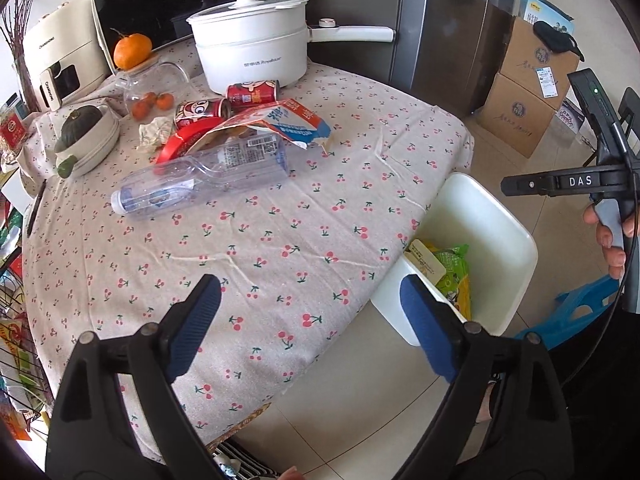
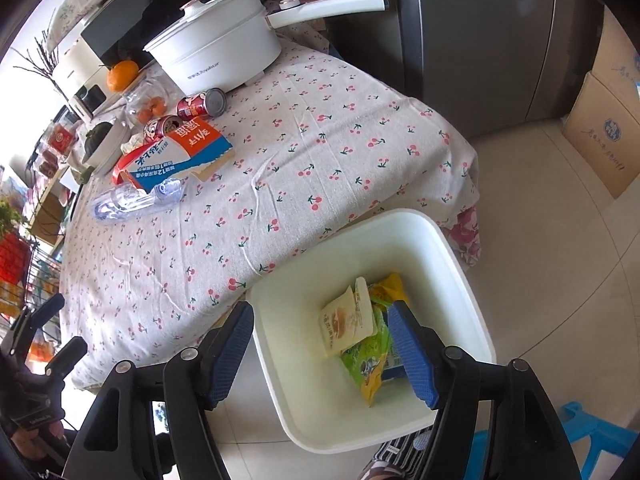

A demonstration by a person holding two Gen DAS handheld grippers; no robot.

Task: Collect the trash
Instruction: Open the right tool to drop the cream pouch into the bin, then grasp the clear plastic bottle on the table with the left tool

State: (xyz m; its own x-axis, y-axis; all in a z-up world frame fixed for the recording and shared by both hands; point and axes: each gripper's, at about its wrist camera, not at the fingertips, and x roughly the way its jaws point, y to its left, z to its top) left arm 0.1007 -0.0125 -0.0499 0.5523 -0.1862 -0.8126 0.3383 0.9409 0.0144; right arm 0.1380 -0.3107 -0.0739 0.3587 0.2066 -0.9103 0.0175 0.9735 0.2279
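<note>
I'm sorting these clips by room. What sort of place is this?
Most likely a home kitchen or dining corner: a cooking pot stands on a table with a cherry-print cloth, a microwave sits behind it, and a tall fridge stands beside.

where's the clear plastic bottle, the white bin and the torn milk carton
clear plastic bottle (image 1: 200, 178), left wrist view, middle of its body
white bin (image 2: 460, 280), right wrist view, bare inner wall
torn milk carton (image 1: 280, 120), left wrist view, printed top face
</note>
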